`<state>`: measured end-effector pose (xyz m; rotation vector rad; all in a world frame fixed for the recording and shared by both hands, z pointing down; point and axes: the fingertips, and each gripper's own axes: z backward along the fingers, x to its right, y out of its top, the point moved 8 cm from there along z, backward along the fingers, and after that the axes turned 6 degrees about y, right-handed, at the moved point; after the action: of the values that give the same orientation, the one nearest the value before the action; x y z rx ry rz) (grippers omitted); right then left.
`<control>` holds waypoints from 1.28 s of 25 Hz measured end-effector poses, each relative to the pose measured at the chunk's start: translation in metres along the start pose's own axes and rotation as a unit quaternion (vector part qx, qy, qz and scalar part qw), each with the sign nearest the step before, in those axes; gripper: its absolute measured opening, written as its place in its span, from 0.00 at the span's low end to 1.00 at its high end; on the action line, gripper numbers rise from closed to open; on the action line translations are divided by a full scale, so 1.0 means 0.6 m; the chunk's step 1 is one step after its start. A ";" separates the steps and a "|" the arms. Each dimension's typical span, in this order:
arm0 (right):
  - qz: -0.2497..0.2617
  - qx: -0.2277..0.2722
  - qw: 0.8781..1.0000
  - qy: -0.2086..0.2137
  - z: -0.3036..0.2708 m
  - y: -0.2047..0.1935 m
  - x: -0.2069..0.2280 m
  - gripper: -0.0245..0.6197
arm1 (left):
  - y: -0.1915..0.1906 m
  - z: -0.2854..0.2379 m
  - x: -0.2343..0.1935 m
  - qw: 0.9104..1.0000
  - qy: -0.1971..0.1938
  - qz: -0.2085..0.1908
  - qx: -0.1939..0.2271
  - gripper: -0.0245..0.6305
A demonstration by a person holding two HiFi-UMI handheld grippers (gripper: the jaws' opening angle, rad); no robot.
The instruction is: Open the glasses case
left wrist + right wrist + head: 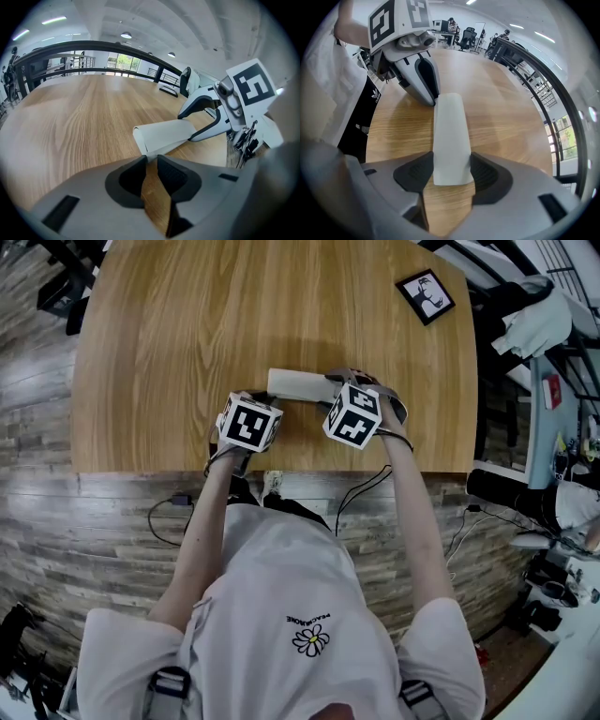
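Case [298, 383] lies by the table's [187, 334] near edge, one end clamped in the right gripper [451, 172], so the left gripper [151, 164], jaws narrowly apart at the opposite corner, should pinch only its upper lip and lift gently.

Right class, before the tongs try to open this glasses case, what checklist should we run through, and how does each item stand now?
1. Glasses case lies flat on the wooden table: ok.
2. Right tongs clamp one end, pressing both its sides: ok.
3. Left tongs grip the other end: cannot tell; that end sits at their tips, bare wood shows between them.
4. Case opened: not ok, it looks shut.
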<state>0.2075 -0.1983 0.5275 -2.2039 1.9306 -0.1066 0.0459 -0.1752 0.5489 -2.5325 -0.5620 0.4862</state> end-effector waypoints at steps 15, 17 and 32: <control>-0.047 0.016 0.998 0.039 0.021 -0.001 0.006 0.42 | -0.001 0.001 0.000 1.000 -0.004 -0.005 -0.007 0.17; -0.055 0.023 0.997 0.038 0.023 -0.003 0.006 0.39 | -0.001 0.002 0.000 1.000 -0.001 -0.007 -0.008 0.17; -0.015 0.000 0.993 -0.119 0.041 0.008 0.026 0.07 | -0.003 0.000 0.000 1.000 -0.005 -0.012 -0.005 0.17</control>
<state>0.2097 -0.2118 0.5010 -2.1355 1.7704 0.1461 0.0454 -0.1741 0.5500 -2.5309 -0.5994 0.4890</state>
